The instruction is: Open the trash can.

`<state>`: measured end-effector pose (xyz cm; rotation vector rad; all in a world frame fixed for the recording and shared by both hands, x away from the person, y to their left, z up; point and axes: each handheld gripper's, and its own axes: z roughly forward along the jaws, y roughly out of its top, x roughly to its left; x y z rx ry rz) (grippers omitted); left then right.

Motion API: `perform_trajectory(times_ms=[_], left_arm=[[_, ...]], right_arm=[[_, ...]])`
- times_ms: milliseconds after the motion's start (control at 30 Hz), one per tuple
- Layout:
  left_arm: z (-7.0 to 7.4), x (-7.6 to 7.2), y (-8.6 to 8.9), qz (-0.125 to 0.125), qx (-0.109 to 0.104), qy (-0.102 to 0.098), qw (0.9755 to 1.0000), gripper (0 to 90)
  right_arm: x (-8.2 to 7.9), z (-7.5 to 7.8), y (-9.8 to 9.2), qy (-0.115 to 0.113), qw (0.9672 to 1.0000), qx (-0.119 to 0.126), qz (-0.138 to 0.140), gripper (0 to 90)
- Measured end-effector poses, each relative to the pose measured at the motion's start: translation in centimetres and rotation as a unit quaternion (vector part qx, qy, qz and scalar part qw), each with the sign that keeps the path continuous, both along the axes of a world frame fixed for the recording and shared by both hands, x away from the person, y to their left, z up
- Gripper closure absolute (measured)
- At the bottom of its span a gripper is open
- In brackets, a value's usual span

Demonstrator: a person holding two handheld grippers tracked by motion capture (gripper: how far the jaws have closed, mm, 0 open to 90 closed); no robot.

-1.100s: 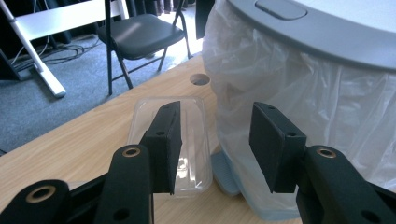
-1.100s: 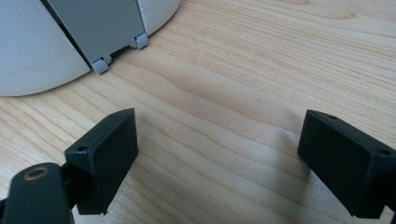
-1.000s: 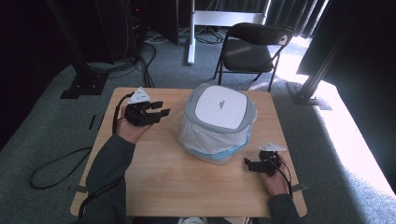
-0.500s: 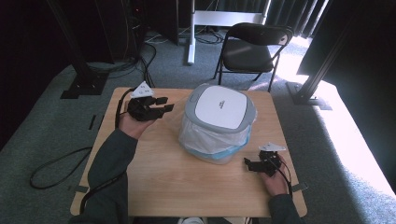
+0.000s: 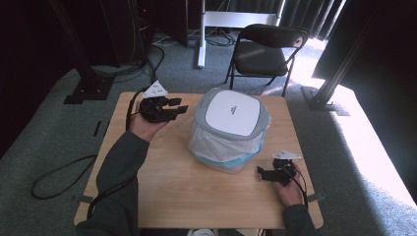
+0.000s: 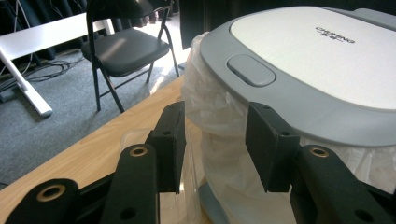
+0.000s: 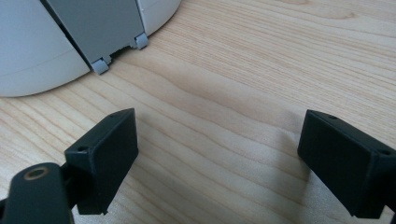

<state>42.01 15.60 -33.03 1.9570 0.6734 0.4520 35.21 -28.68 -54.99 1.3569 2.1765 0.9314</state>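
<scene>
Left tongs (image 5: 179, 106) part-open, just narrowed, nothing between pads, at upper left of frame; lidded bin (image 5: 231, 129) sits centre tabletop (image 5: 162, 196), directly right of them, close. Right tongs (image 5: 261, 173) wide open, empty, low by bin's lower right base. Left hand nearer the lid (image 6: 308, 56).

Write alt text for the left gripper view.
The left gripper, jaws open and empty, points at a white-lidded grey bin lined with a plastic bag, standing on a wooden table. A black folding chair stands on grey carpet behind.
</scene>
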Motion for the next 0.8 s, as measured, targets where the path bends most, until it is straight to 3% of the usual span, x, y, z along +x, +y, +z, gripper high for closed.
perform_trajectory(times_ms=[367, 800], left_arm=[[0.4, 0.7, -1.0, -0.012, 0.001, 0.0, 0.9999, 58.1], [1.0, 1.5, -2.3, -0.025, -0.003, 0.004, 0.9997, 69.2]], right_arm=[[0.0, 0.0, 0.0, 0.0, 1.0, 0.0, -0.001, 11.3], [0.0, 0.0, 0.0, 0.0, 1.0, 0.0, -0.001, 11.3]])
